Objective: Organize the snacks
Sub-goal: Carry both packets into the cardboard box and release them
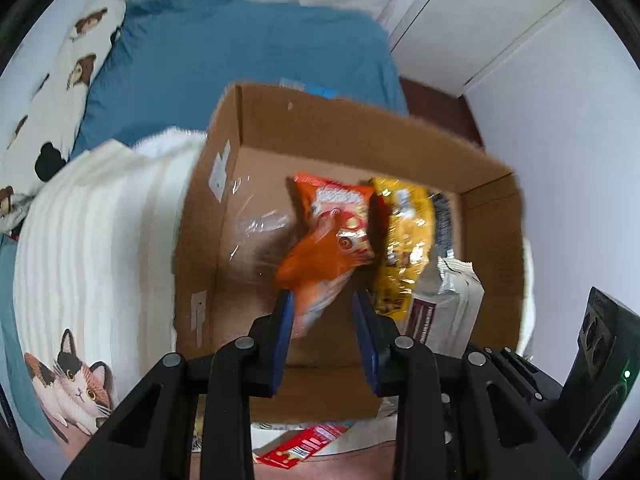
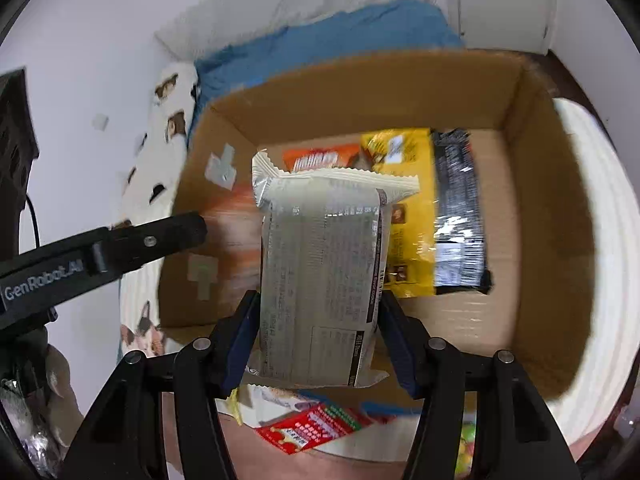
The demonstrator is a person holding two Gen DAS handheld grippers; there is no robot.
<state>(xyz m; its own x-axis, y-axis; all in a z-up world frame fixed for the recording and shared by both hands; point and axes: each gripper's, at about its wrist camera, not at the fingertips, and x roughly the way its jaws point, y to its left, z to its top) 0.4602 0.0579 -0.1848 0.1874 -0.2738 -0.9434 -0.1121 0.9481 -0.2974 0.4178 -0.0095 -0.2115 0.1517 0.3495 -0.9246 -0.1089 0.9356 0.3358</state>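
My left tool [image 1: 324, 320] is clamped tight on the tail of the orange snack bag [image 1: 330, 240], which hangs over the open cardboard box [image 1: 280, 128] on the bed. My right tool [image 2: 318, 328] is part open, gripping the grey-white cookie pack [image 2: 320, 264], long axis pointing away from me, directly above the box floor. The right view shows the yellow bag [image 2: 408, 184] and black packet [image 2: 460, 216] lying flat inside; the left view shows them only partly.
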